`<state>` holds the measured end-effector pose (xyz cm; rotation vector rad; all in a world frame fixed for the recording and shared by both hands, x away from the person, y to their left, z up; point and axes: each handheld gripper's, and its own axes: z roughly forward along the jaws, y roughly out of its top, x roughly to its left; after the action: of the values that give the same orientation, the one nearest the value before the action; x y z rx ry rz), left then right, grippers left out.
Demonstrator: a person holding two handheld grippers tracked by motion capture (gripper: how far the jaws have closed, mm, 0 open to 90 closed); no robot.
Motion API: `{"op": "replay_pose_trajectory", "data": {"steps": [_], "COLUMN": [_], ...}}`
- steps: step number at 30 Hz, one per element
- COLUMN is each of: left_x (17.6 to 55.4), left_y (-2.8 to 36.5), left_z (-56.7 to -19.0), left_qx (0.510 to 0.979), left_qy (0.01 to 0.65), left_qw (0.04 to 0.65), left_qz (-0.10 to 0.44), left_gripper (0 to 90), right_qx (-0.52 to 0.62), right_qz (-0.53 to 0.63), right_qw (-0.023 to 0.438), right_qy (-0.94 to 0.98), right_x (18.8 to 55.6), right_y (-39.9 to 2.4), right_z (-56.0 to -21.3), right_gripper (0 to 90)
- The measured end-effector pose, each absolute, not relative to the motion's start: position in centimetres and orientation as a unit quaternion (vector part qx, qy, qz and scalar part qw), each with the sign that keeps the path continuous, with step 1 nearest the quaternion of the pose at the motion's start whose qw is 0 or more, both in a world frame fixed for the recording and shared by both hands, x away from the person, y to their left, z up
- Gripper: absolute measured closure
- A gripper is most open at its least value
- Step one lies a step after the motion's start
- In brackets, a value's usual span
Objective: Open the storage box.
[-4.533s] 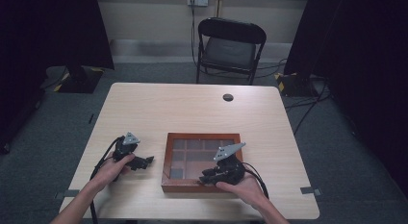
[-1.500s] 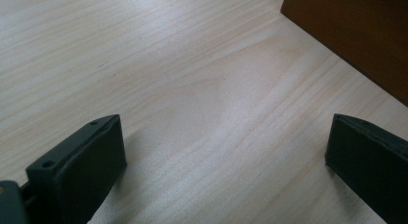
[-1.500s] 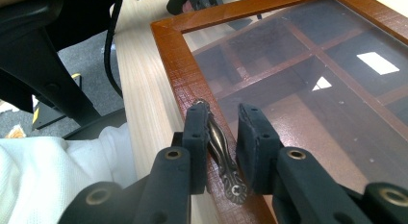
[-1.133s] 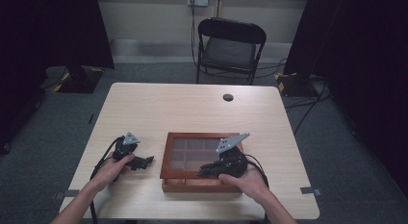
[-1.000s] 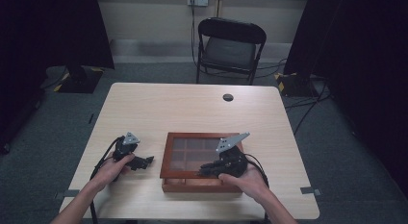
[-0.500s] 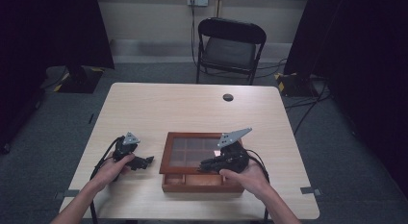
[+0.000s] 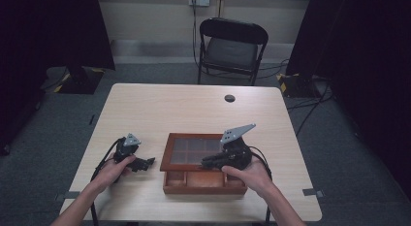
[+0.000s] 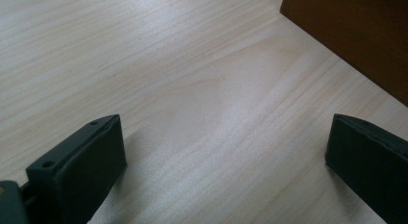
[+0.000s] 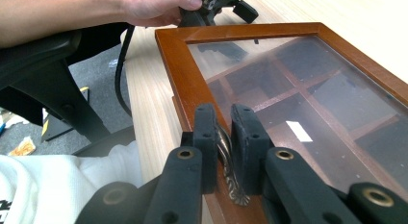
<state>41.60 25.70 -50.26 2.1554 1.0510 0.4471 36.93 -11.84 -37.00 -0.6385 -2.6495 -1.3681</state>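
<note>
A brown wooden box (image 7: 203, 189) with small compartments stands at the table's near middle. Its glass-paned lid (image 7: 190, 151) is tilted up at the front, so the front compartments show under it. My right gripper (image 7: 207, 163) is shut on the lid's ornate metal handle (image 9: 232, 181) at the front rail; in the right gripper view the gripper (image 9: 223, 132) pinches it between both pads. To the left of the box my left gripper (image 7: 148, 162) rests on the table. In the left gripper view it (image 8: 226, 156) stands open over bare wood, with the box's side (image 8: 351, 36) ahead on the right.
A small black round thing (image 7: 229, 98) lies near the table's far edge. A black folding chair (image 7: 231, 46) stands behind the table, and cables run on the floor at the right. Each gripper's cable trails off the table's near edge.
The right gripper has risen a little with the lid's front edge, so the lid now tilts up off the box. The left gripper has stayed in place.
</note>
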Motion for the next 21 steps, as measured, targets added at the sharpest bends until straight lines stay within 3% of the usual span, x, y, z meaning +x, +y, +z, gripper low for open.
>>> {"op": "replay_pose_trajectory", "data": {"steps": [21], "left_x": [41.6], "left_y": [25.7], "left_z": [-50.3], "left_qx": [0.830], "left_qy": [0.403], "left_qw": [0.344], "left_qz": [0.171], "left_gripper": [0.0], "right_qx": [-0.219], "right_qz": [-0.456], "right_qw": [0.049], "right_qy": [-0.861], "right_x": [37.9], "right_y": [-11.8], "right_z": [-35.4], "right_gripper": [81.7]}}
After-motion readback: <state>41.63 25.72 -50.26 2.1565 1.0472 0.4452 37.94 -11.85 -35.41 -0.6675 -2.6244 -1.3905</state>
